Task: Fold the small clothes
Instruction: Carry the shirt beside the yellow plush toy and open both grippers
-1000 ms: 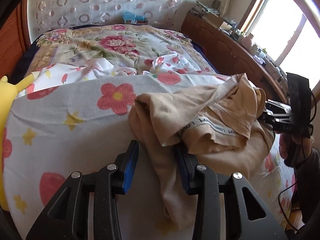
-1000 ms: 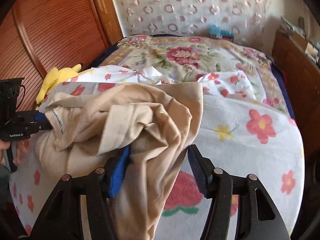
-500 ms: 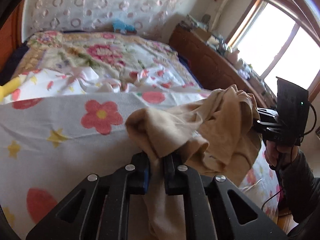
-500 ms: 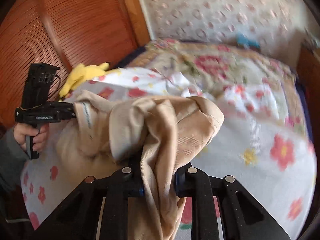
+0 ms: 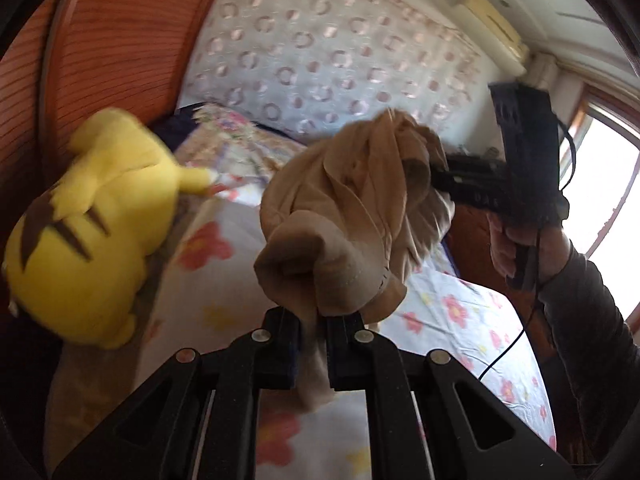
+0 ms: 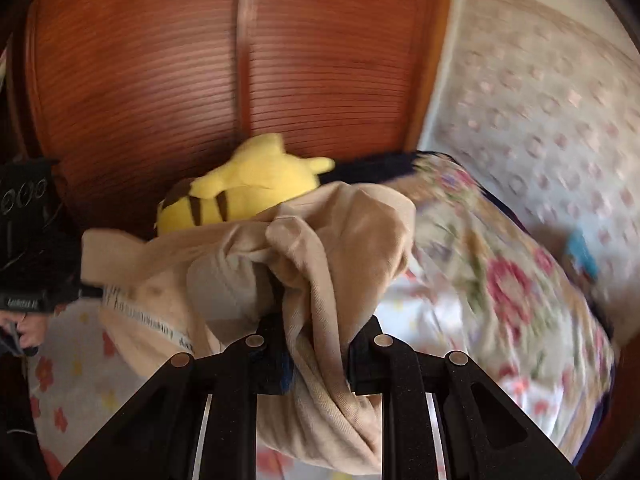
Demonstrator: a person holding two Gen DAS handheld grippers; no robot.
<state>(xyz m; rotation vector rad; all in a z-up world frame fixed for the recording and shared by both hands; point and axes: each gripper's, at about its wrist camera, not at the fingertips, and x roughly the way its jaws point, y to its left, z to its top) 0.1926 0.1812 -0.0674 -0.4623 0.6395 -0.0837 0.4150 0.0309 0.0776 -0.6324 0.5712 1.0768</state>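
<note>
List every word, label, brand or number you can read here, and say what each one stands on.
Nothing can be read for certain.
Printed band on the beige garment: lettering, too blurred to read.
White label on the left gripper's body: blurred, unreadable.
Round marks on that gripper's black box: not legible as digits.

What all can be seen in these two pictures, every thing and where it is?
beige garment: one, tan, lifted above the bed, bunched between both grippers
plush toy: one, yellow with brown stripes, at the bed's edge by the wardrobe
bedding: white with red flowers, under everything
wardrobe: reddish wood, behind the toy
air conditioner: one, cream, high on the wall
left hand-held gripper: black, shut on the garment
right hand-held gripper: black, shut on the garment
</note>
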